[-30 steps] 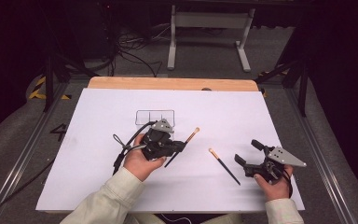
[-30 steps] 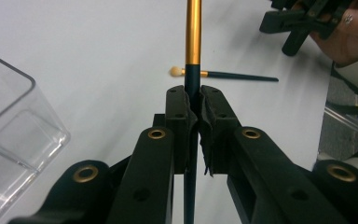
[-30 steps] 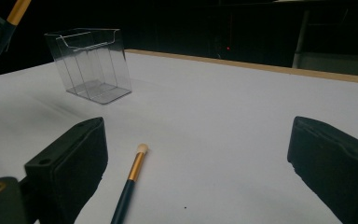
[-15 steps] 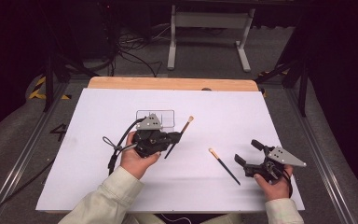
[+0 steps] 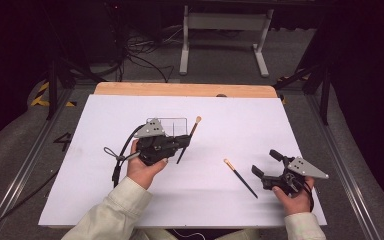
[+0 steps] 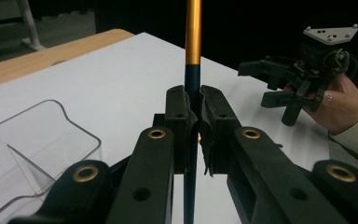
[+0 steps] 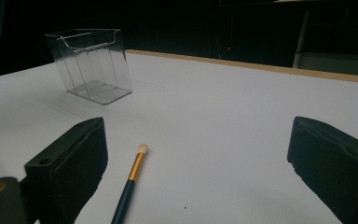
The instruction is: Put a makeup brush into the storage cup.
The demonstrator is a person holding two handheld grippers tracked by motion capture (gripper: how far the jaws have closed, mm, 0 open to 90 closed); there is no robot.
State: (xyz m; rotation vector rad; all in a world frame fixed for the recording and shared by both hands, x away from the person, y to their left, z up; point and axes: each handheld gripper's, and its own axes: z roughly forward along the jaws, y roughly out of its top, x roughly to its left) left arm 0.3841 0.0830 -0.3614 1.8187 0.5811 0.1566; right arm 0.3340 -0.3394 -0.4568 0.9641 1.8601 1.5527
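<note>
My left gripper (image 5: 182, 142) is clenched on a brush (image 5: 189, 141), its jaws pinching the dark handle just below the gold band. In the left gripper view the brush (image 6: 192, 70) stands straight up between the closed pads, and in the high view it slants from the jaws up toward its pale tip, lifted off the white table (image 5: 240, 115). Right beside my left gripper, on its far side, sits the clear plastic holder (image 5: 172, 125), with its corner just left of my jaws in the left gripper view (image 6: 37, 149).

Over on the right, my right gripper (image 5: 266, 165) rests near the table's near edge with its jaws spread wide and nothing between them. A second brush (image 5: 240, 178) lies flat on the table just left of it, pale tip pointing far and left. In the right gripper view that second brush (image 7: 133, 179) lies between my released jaws, closer to the left one, and the holder (image 7: 92, 65) stands upright farther off.
</note>
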